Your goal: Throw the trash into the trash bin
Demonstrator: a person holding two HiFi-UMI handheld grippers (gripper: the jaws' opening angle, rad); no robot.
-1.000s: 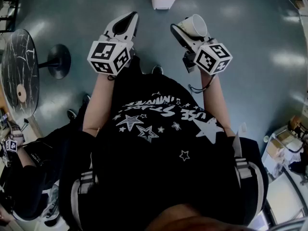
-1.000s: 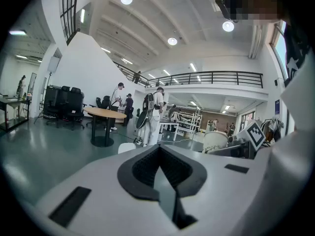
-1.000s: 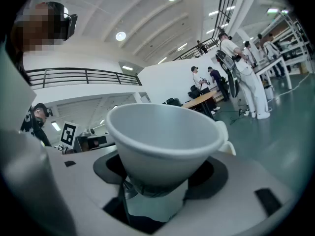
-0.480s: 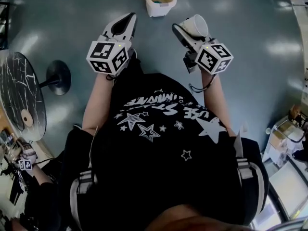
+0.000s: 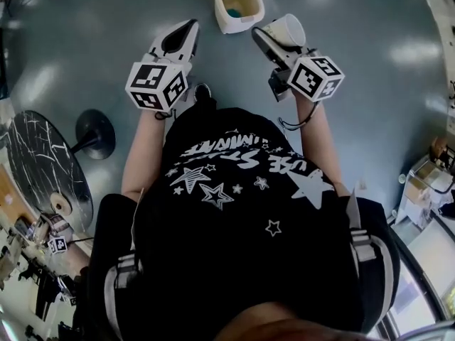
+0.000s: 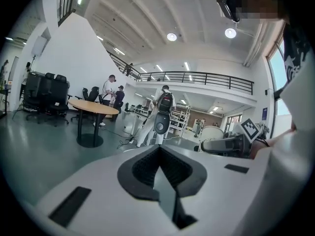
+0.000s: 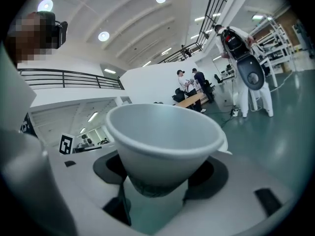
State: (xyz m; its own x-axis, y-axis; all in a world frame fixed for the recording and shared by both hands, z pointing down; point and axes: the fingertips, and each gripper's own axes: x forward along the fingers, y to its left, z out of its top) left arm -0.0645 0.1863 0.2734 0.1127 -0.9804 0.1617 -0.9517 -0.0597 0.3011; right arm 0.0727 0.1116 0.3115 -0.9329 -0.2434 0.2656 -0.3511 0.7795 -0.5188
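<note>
Right gripper (image 5: 276,40) clamped on a white paper cup (image 5: 288,32), held at 1 o'clock, not yet dropped. Left gripper (image 5: 186,30) closed on nothing. The open trash bin (image 5: 229,21) stands at 12 o'clock, near the cup. The floor (image 5: 370,20) around it offers room; the round table (image 5: 43,169) is well apart at 8 o'clock.

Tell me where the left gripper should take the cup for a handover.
Probably pinch the cup by its upper wall just under the rim, coming from its left. The right gripper is shut on the narrow lower part, so only the wide open end stands free, and the shut left gripper must open first.
</note>
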